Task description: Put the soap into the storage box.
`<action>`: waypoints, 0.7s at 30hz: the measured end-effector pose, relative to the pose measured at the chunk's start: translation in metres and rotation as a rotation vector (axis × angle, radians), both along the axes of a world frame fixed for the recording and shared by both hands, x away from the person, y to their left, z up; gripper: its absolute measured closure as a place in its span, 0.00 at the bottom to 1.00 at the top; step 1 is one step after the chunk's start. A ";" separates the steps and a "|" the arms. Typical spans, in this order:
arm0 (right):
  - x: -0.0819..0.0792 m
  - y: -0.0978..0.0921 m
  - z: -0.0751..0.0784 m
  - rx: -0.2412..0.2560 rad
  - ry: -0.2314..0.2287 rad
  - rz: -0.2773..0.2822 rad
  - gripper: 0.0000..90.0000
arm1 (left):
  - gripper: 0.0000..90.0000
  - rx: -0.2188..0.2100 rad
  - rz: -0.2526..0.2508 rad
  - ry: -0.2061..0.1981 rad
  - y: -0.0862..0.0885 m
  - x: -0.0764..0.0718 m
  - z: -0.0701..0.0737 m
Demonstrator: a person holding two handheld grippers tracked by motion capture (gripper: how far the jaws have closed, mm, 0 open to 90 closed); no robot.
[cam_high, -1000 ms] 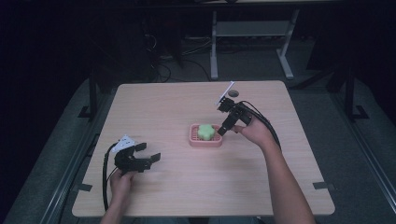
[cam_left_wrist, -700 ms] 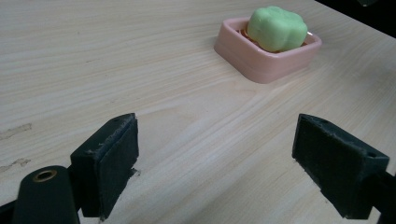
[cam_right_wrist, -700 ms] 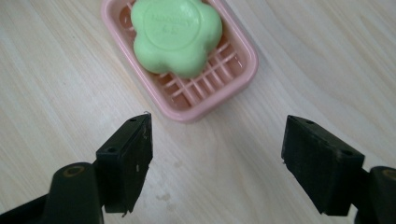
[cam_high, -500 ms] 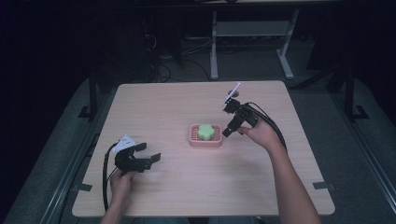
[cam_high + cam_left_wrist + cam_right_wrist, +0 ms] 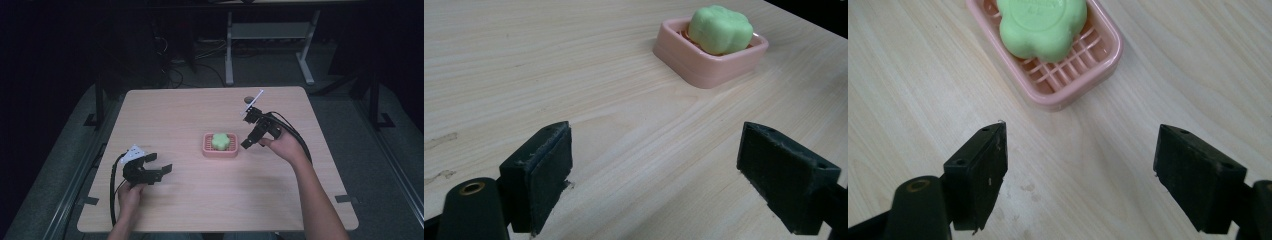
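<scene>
Soap [image 5: 219,140], green and flower-shaped, lies in a pink dish [image 5: 220,151] near the middle of the table [image 5: 200,110]. In the right gripper view the soap [image 5: 1042,25] sits on the slatted floor of the dish [image 5: 1105,55], toward one end, leaving bare slats at the other.

The right gripper [image 5: 248,142] is held just right of the dish, tilted down toward it, its jaws spread wide. In its own view the right gripper [image 5: 1080,170] has only bare wood between the pads and nothing gripped; the dish lies just beyond the tips, apart from them.

The left gripper [image 5: 162,170] sits low near the table's front left corner, well apart from the dish and pointing to the right. Its jaws also stand wide and empty, as the left gripper view [image 5: 654,175] shows; whether it rests on the wood or hangs just above is hard to tell. The dish [image 5: 704,65] appears far off in that view, with the soap [image 5: 720,29] rising above its rim.
</scene>
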State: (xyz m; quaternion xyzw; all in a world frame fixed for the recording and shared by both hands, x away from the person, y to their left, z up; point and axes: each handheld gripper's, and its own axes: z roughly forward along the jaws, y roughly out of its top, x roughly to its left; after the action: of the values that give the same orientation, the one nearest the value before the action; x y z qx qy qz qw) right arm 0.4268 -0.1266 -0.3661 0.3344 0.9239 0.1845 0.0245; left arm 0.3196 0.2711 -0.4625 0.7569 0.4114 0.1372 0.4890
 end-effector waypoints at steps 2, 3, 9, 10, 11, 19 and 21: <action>-0.002 -0.002 -0.001 0.000 0.000 -0.003 0.23 | 0.16 0.000 0.000 0.000 0.000 0.000 0.000; -0.003 -0.004 -0.001 0.003 -0.001 -0.006 0.23 | 0.16 0.000 0.000 0.000 0.000 0.000 0.000; -0.008 -0.009 -0.001 0.002 -0.003 -0.008 0.23 | 0.16 0.000 0.000 -0.002 0.000 0.000 0.000; -0.009 -0.010 0.000 0.006 -0.006 -0.007 0.23 | 0.16 -0.001 0.000 -0.002 0.000 0.000 0.000; -0.010 -0.011 0.000 0.009 -0.005 -0.010 0.23 | 0.16 -0.001 0.000 -0.002 0.000 0.000 0.000; -0.020 -0.022 -0.002 0.020 -0.005 -0.018 0.23 | 0.16 0.002 -0.001 -0.003 0.000 0.000 0.000; -0.023 -0.025 -0.003 0.022 -0.004 -0.022 0.23 | 0.16 0.001 -0.001 -0.002 0.000 0.000 0.000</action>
State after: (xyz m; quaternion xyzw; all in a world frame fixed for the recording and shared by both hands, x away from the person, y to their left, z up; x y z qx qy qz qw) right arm 0.4039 -0.1516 -0.3691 0.3446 0.9179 0.1950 0.0246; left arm 0.3198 0.2713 -0.4626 0.7572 0.4103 0.1381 0.4891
